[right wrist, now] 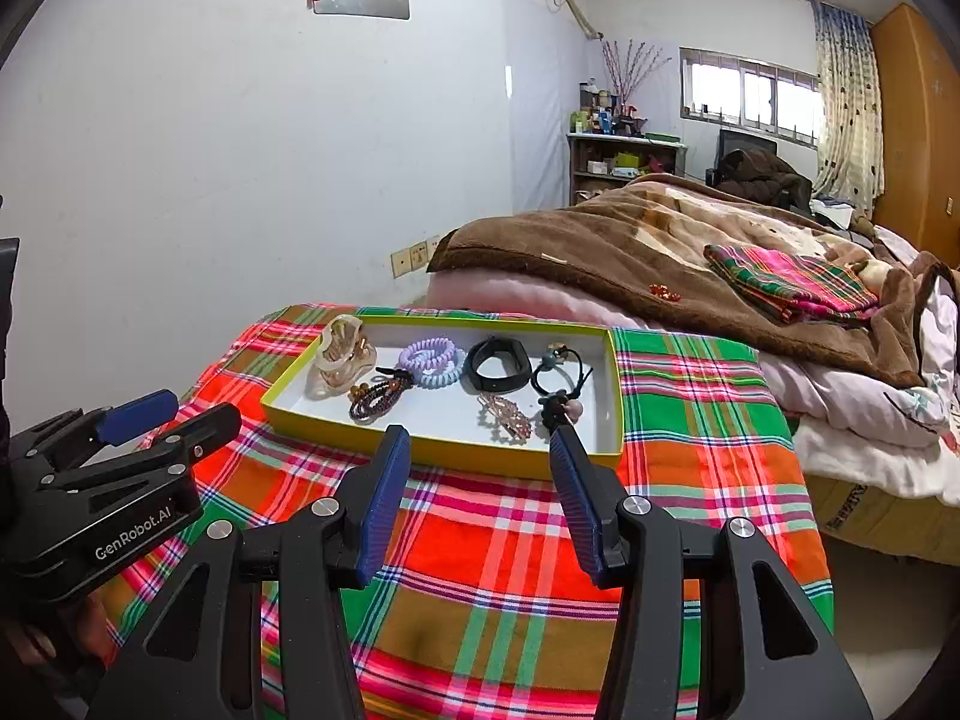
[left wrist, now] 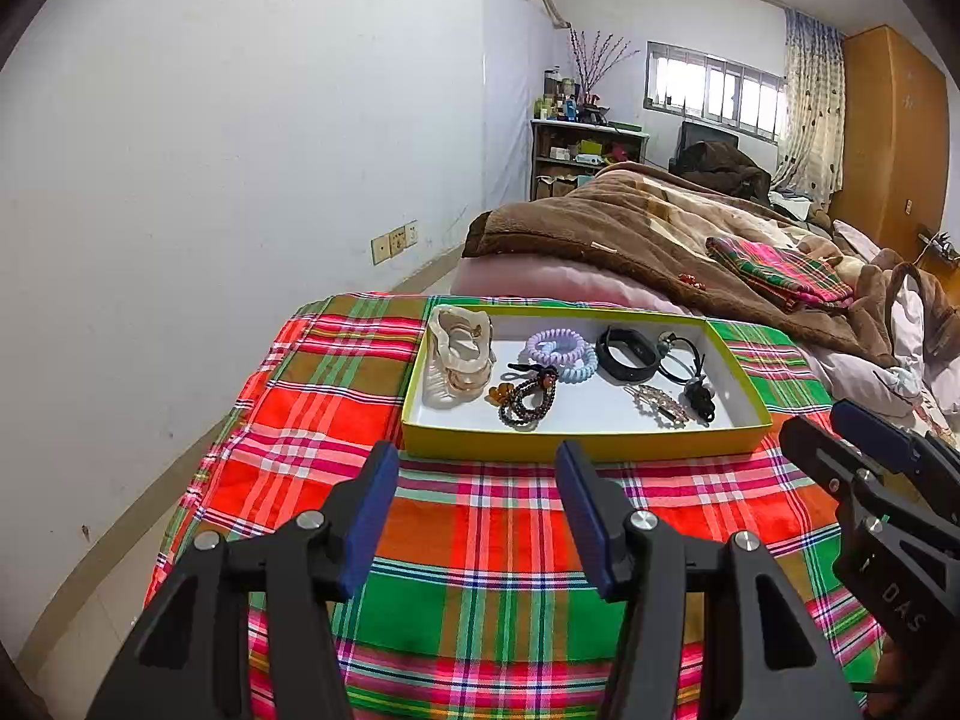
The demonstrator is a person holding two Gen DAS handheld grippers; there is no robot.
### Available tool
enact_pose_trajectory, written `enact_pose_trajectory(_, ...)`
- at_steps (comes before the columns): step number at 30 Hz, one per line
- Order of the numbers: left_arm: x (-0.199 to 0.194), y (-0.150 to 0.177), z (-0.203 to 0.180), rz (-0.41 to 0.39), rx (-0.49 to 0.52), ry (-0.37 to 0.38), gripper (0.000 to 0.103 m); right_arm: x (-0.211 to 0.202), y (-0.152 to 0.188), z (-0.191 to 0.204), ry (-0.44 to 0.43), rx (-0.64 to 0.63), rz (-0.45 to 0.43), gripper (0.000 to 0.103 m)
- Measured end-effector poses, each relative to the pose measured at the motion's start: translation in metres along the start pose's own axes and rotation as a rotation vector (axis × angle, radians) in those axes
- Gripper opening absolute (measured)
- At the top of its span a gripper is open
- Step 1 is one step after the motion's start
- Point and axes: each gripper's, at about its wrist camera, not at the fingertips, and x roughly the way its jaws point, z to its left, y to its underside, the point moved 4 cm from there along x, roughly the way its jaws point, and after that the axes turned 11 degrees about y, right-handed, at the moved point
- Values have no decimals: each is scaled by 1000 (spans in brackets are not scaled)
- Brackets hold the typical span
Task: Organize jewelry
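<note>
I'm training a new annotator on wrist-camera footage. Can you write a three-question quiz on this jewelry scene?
1. True or false: the left claw holds a piece of jewelry.
2. Multiple choice: where does the black band lie? A) on the plaid cloth B) inside the yellow-rimmed box C) on the brown blanket
3. Fill in: the cream hair claw clip sits at the box's ____ end in both views.

Key
1. False: both it and the right claw are open and empty, short of the yellow-rimmed box.
2. B, beside the purple coil hair tie.
3. Left.
</note>
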Motion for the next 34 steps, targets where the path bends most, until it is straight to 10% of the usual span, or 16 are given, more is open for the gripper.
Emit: enact_pose_trajectory(34, 0, 3, 0, 14, -4, -1, 57, 2, 2, 0, 0, 2, -1, 49)
